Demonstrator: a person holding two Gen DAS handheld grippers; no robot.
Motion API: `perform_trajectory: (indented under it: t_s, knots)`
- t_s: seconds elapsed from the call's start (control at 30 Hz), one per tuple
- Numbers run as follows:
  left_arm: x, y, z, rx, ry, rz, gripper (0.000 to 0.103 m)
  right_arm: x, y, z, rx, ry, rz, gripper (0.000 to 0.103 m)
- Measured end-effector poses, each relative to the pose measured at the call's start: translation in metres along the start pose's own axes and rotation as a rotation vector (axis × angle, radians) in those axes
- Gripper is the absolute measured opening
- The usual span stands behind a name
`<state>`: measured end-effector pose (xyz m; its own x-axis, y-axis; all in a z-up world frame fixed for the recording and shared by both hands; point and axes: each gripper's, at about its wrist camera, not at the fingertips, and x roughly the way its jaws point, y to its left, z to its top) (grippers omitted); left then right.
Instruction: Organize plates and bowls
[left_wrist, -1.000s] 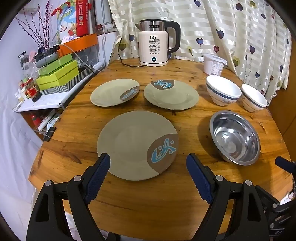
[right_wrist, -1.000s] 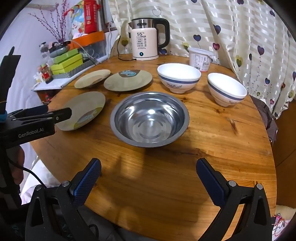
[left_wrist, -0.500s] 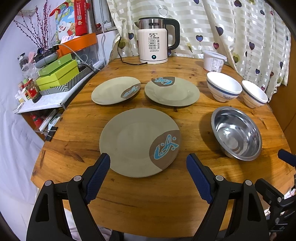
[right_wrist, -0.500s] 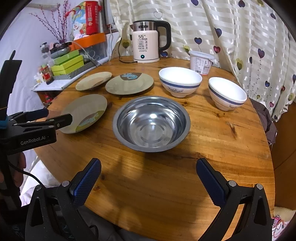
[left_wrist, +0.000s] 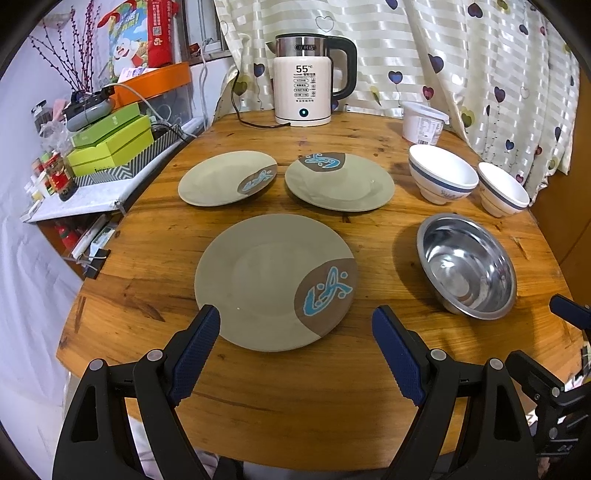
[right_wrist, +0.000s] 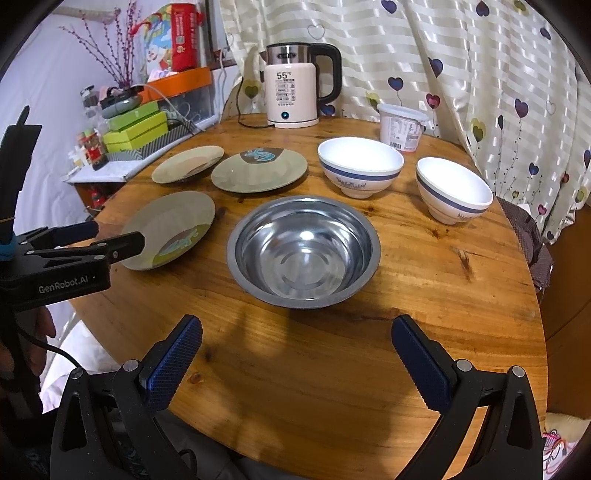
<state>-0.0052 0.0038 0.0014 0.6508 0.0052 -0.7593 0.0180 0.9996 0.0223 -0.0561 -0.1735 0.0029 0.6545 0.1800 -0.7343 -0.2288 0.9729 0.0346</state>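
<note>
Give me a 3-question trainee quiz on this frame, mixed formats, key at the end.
1. True or false: the left gripper is shut on the near plate.
2. Multiple choice: the steel bowl holds A) a white bowl, B) a plate, C) nothing.
3. Fill in: the table carries ___ plates and ___ white bowls.

Key
1. False: both the left and the right gripper are open and hold nothing.
2. C
3. three; two. None are stacked yet.
</note>
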Motion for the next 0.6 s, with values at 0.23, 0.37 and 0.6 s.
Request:
perform_trajectory:
  t_s: [0.23,0.37,0.6]
  knots:
    - [0.0011,0.0003,-0.001,-0.004,0.005,0.002,0.085,-0.0013,-0.0011,0.0006,0.003,-0.002,0.0,0.103]
    - [0.0021,0.0001,-0.0015,0.001,0.006,-0.001,0.085,-0.0016,-0.0017,0.0009,0.003,-0.003,0.0,0.103]
    - [0.0042,0.0008,-0.0022,0.002,0.011,-0.014,0.085,-0.002,-0.0019,0.0015,0.003,-0.007,0.001,0.103]
